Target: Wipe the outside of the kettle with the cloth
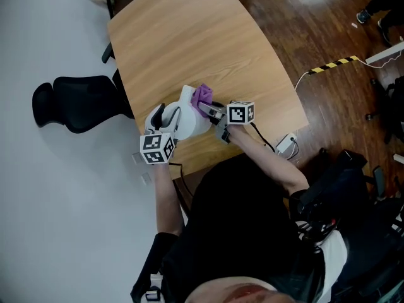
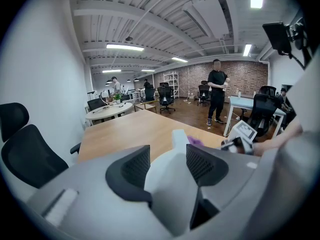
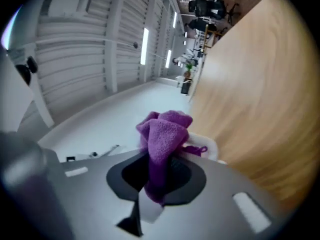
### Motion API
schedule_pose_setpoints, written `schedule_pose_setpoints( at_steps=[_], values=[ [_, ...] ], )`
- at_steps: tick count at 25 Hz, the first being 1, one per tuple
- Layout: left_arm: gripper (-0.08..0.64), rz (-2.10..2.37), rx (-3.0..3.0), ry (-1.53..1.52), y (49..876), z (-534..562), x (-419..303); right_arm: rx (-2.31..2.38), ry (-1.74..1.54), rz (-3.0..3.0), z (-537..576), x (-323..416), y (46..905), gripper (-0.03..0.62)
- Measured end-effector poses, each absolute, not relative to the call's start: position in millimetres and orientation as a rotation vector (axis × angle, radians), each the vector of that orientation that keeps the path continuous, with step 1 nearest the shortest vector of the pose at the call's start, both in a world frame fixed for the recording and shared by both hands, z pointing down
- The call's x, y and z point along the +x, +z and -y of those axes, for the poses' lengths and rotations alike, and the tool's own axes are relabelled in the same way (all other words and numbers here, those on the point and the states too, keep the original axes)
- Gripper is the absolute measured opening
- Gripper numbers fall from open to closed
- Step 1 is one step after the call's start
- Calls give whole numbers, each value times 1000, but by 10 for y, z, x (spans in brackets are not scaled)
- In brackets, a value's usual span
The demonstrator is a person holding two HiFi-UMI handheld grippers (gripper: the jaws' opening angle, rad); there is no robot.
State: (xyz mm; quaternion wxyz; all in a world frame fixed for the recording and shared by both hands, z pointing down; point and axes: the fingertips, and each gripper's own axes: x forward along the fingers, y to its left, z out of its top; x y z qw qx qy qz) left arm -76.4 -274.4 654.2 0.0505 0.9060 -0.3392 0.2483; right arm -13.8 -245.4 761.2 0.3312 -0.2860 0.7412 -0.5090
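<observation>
One white kettle [image 1: 186,115] stands on the wooden table [image 1: 189,43], close to the edge nearest the person. The kettle is smooth and round, and what is inside it cannot be seen. The table top is light brown, flat and smooth.

There are two grippers. The left gripper [image 2: 167,165] has its two dark, bumpy pads [image 2: 136,166] pressed on the white kettle, one on each side, so it is holding it. The right gripper [image 3: 160,176] is closed tight on one purple cloth [image 3: 165,134]. The cloth is soft and fluffy and bunched up in a lump. In the head view the cloth [image 1: 202,95] is touching the top of the kettle.

One black chair [image 1: 82,103] with a curved back stands beside the table, on the pale floor.
</observation>
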Motion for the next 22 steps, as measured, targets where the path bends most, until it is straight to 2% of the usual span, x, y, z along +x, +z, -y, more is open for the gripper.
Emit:
schedule_pose_setpoints(
  at_steps=[4,6,8,12,15,19,22],
  values=[
    [316,1031,2770,744,6547,2723,-805,-983,-1722,-1806,2477,-250,8850,49],
    [316,1032,2771,740,6566,2705,-802,-993,-1785,-1814,2454,-232,8955,49],
    [316,1030,2773,742,6570,2709,-783,-921,-1659,-1857,2465,-125,8496,50],
    [316,1028,2777,743,6566,2717,-760,-637,-1151,-1921,2362,135,6863,51],
    [316,1032,2779,741,6571,2719,-786,-574,-1000,-1998,2368,25,6576,51],
    [311,1050,2782,735,6606,2709,-793,-640,-1176,-1891,2490,-48,7266,49],
    [310,1052,2785,735,6625,2702,-795,-855,-1506,-1841,2496,-183,8297,49]
  ],
)
